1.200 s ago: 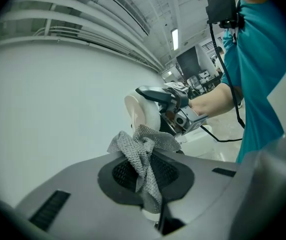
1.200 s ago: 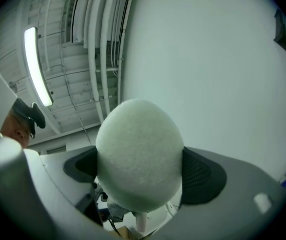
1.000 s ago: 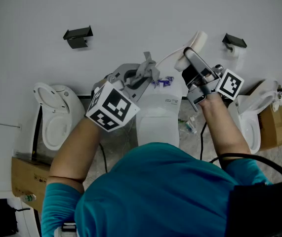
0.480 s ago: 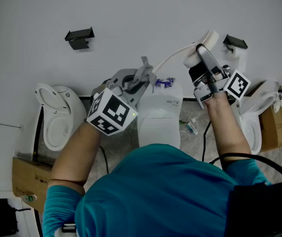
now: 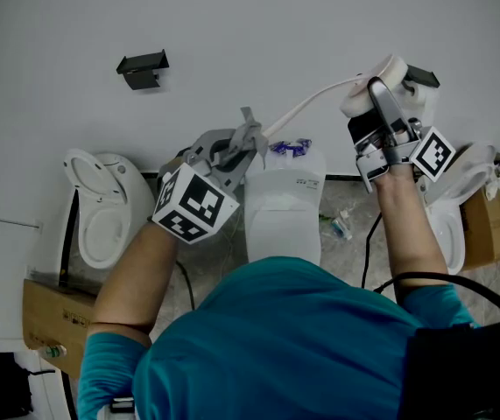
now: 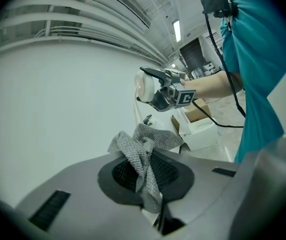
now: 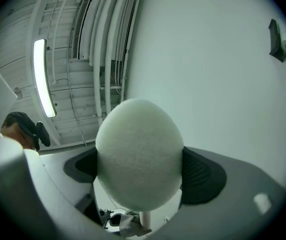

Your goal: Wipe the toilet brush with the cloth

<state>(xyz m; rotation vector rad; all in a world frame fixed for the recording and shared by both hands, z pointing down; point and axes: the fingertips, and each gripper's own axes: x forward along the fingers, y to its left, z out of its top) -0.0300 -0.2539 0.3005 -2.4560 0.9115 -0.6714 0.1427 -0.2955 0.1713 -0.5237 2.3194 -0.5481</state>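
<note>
While the right gripper (image 5: 379, 94) has its jaws spread wide and clamped on the white rounded head of the toilet brush (image 7: 137, 154), held up in front of the wall (image 5: 232, 24), the left gripper (image 6: 145, 174) has its jaws pinched together on a bunched grey cloth (image 6: 141, 151). The thin handle (image 5: 306, 103) runs from the head down-left to the cloth, above the toilet tank (image 5: 283, 191). Can't tell if the cloth wraps it or only touches.
</note>
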